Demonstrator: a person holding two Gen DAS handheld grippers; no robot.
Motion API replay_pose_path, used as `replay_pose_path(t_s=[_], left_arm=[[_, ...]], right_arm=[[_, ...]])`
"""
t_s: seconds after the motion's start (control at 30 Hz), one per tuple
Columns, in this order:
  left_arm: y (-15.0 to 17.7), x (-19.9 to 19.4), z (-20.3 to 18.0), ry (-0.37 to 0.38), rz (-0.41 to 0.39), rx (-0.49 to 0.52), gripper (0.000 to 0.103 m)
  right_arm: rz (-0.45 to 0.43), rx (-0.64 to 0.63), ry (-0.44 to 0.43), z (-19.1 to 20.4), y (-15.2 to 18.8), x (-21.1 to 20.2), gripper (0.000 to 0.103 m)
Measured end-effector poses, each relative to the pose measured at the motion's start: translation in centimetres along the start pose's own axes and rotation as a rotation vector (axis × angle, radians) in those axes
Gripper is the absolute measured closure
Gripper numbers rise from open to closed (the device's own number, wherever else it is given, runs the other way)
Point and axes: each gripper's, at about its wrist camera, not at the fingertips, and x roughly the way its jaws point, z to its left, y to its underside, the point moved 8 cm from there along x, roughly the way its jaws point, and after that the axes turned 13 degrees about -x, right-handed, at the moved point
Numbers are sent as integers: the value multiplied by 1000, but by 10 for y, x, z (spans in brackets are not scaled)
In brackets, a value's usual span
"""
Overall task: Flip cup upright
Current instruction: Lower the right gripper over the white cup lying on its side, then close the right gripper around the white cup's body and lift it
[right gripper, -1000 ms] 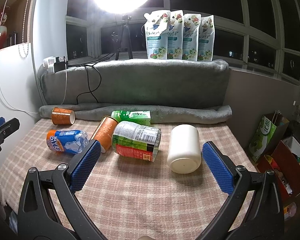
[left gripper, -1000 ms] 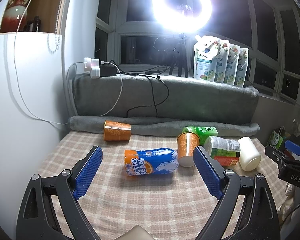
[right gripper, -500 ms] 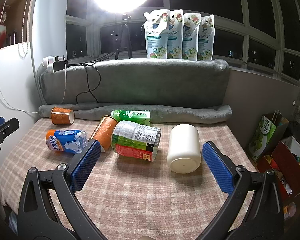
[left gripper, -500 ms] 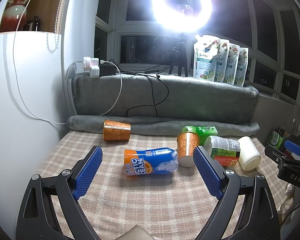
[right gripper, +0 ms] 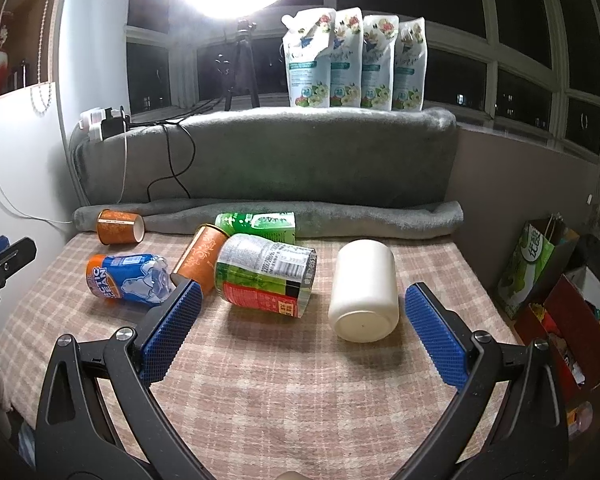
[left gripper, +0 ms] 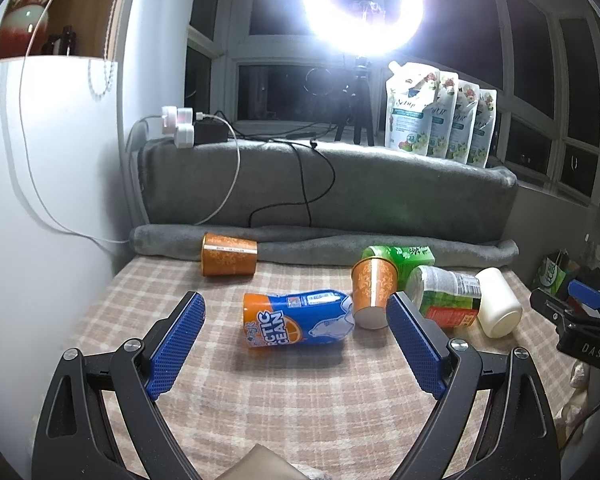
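Note:
A white cup (right gripper: 365,292) lies on its side on the checked cloth, base toward me; it also shows in the left wrist view (left gripper: 499,307). An orange paper cup (left gripper: 229,255) lies on its side at the back left, also in the right wrist view (right gripper: 121,226). A second orange paper cup (left gripper: 372,293) leans tilted among the cans, also in the right wrist view (right gripper: 201,259). My left gripper (left gripper: 296,340) is open and empty, in front of the blue-orange can. My right gripper (right gripper: 300,332) is open and empty, in front of the white cup.
A blue-orange can (left gripper: 298,323), a green-red can (right gripper: 265,275) and a green can (right gripper: 256,224) lie on their sides. A rolled grey blanket (right gripper: 340,220) and grey backrest bound the far edge. A white wall (left gripper: 40,200) stands left. Bags (right gripper: 540,264) sit right.

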Motion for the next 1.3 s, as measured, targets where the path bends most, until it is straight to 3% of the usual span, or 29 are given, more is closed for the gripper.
replay_pose_path(t_s=[0.23,0.33,0.7,0.8,0.97,1.3], left_arm=[[19,18,11,44,132,-55,11],[25,20,15,39,154,-70,11],[42,23,28,45,228,-100,11],[48,25,31,41,250,-107,11],[55,24,33,42,270,-113,11],[55,24,35,37,269,-118,11]], right_arm=[[76,75,-29,-29,9,20,0],[124,94,-46,-42,12,34,0],[354,330,-259,-91,35,114,0],[413,375,-295,-96,43,134,6],[474,445,-390,-91,50,157,6],[545,416,-420,-75,53,181,26]])
